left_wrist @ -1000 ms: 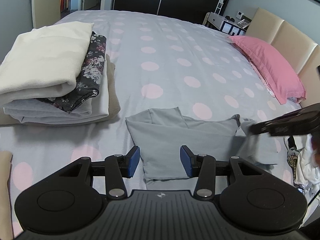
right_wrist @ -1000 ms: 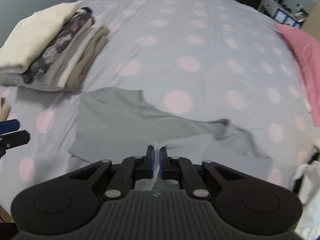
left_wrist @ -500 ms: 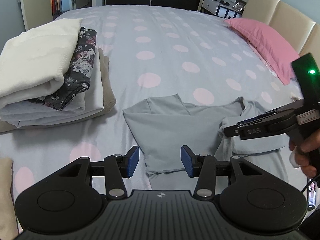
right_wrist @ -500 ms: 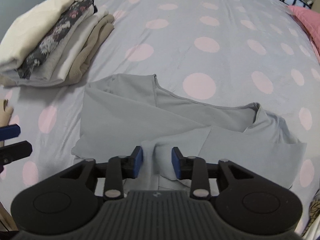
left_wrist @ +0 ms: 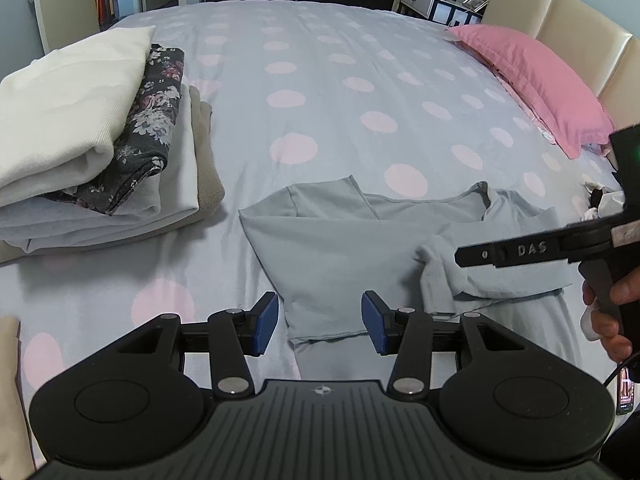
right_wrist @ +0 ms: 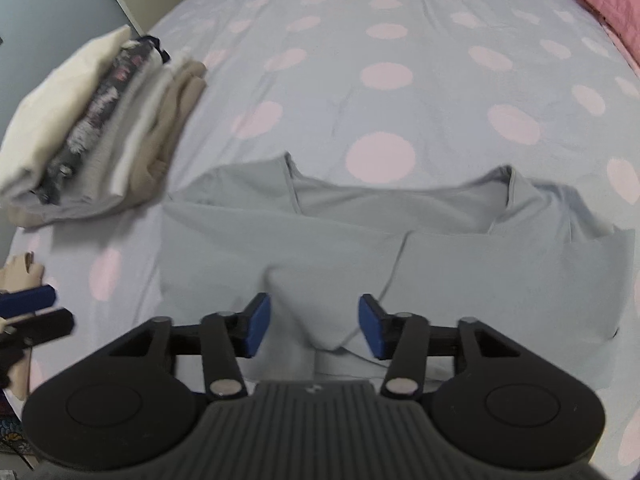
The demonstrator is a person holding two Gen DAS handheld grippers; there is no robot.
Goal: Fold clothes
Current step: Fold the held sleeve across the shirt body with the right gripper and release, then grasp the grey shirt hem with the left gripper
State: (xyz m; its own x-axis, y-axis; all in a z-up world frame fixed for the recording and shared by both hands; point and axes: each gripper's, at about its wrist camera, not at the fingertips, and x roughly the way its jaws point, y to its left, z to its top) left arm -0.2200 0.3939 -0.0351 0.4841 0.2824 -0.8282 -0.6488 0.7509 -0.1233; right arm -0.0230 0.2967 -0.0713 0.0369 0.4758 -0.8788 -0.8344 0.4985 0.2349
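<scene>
A light grey long-sleeved shirt [left_wrist: 340, 240] [right_wrist: 280, 236] lies flat on the polka-dot bed, both sleeves folded in over its body. My left gripper [left_wrist: 320, 320] is open above the left sleeve's cuff end, its blue pads apart from the cloth. My right gripper [right_wrist: 312, 320] is open over the folded right sleeve; a hump of cloth lies between the jaws, untouched by the pads. In the left wrist view the right gripper's fingers [left_wrist: 520, 249] hover over the bunched sleeve, held by a hand [left_wrist: 608, 312].
A stack of folded clothes [left_wrist: 92, 140] [right_wrist: 100, 120] sits at the left on the bed. A pink pillow [left_wrist: 532, 84] lies against the cream headboard [left_wrist: 580, 36]. Loose clothes [left_wrist: 600, 200] are at the right edge and a beige cloth [left_wrist: 8, 380] at the left.
The right jaws went from shut on the sleeve to open, and the sleeve now lies on the shirt. The right gripper has sunk closer to the bed. The left gripper barely moved.
</scene>
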